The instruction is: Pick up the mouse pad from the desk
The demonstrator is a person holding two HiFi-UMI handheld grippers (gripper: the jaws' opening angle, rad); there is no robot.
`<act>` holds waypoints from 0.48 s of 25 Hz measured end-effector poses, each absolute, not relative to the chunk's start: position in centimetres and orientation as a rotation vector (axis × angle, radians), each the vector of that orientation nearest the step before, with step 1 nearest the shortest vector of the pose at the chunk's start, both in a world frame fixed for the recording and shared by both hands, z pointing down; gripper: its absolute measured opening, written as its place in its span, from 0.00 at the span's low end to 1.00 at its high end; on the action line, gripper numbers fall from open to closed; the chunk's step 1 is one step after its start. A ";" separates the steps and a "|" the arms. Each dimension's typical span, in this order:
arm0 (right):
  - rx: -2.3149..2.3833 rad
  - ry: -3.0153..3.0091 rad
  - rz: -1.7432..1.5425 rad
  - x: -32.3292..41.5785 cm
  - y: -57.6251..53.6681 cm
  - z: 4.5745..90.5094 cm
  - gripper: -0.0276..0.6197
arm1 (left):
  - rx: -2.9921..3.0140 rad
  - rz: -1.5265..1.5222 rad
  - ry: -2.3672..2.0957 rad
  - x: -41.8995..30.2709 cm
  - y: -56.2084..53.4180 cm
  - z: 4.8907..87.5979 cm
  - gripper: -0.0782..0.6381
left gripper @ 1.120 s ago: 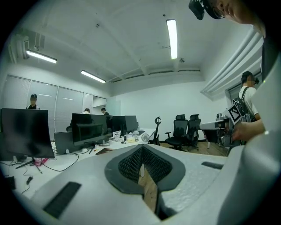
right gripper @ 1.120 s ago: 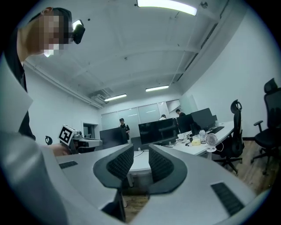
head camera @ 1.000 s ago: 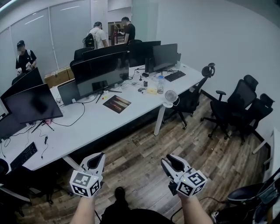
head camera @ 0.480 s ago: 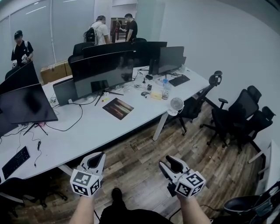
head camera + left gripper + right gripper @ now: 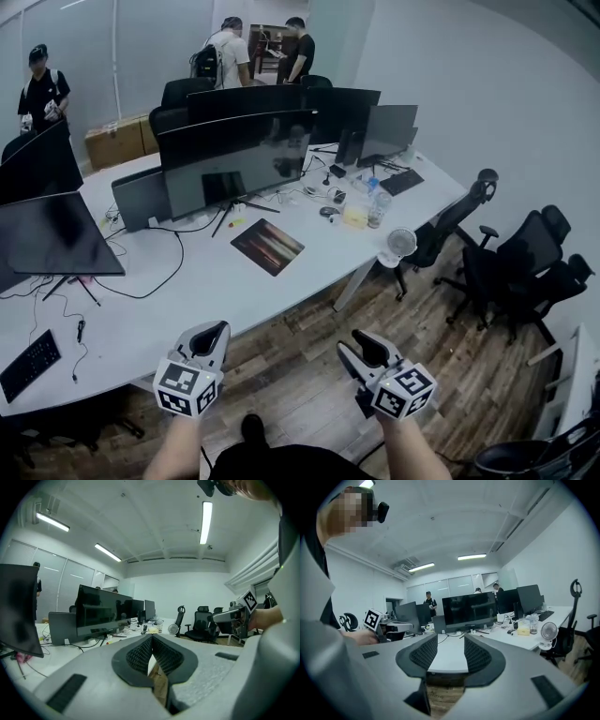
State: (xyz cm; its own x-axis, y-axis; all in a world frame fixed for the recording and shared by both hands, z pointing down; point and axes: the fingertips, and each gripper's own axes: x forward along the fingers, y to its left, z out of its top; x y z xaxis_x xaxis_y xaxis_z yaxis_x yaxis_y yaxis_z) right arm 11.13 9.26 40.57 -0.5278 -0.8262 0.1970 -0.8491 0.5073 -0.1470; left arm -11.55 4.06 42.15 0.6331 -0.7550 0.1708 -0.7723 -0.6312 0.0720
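The mouse pad (image 5: 267, 247), a dark rectangle with an orange-brown picture, lies flat on the white desk (image 5: 187, 291) in front of the big monitor. Both grippers hang over the wooden floor, short of the desk's near edge and well apart from the pad. My left gripper (image 5: 210, 337) (image 5: 152, 639) is shut, its ribbed pads meeting at the tips with nothing between them. My right gripper (image 5: 354, 346) (image 5: 451, 652) is open; its jaws have just been opening and hold nothing, and the desk top shows through the gap. Neither gripper view shows the pad itself.
Several monitors (image 5: 234, 159), a laptop (image 5: 141, 199), cables, a keyboard (image 5: 28, 364), a bottle (image 5: 377, 208) and a small fan (image 5: 400, 246) crowd the desk. Black office chairs (image 5: 516, 267) stand at the right. Three people (image 5: 225, 56) stand at the back.
The person and both grippers have moved closer to the desk, so the mouse pad sits lower and nearer in the head view. The right jaws stand a little wider apart.
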 end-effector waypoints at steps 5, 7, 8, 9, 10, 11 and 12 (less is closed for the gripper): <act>1.479 -2.619 0.304 9.0 4.5 40.6 0.21 | 2.689 0.180 -1.278 -13.8 -0.1 42.8 0.12; 1.478 -2.622 0.301 8.1 2.9 40.5 0.21 | 2.685 0.182 -1.278 -14.6 -1.4 42.9 0.12; 1.477 -2.626 0.298 7.7 2.3 40.4 0.21 | 2.686 0.185 -1.277 -14.9 -2.0 43.0 0.12; 1.477 -2.631 0.295 7.3 1.8 40.3 0.21 | 2.689 0.189 -1.274 -15.1 -2.6 43.0 0.12; 1.479 -2.636 0.294 7.1 1.3 40.2 0.20 | 2.692 0.192 -1.269 -15.2 -3.0 43.0 0.12; 1.481 -2.639 0.295 6.9 0.9 40.2 0.20 | 2.695 0.194 -1.264 -15.2 -3.4 43.1 0.12; 1.484 -2.640 0.298 6.8 0.6 40.2 0.19 | 2.697 0.195 -1.259 -15.2 -3.7 43.1 0.12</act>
State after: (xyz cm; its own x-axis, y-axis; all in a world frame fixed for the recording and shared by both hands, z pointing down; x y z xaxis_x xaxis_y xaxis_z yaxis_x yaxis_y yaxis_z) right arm 6.82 0.57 40.19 -0.5206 -0.8346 0.1802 -0.8537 0.5063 -0.1217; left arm -15.19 -3.70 43.08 0.6376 -0.7480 0.1845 -0.7687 -0.6334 0.0884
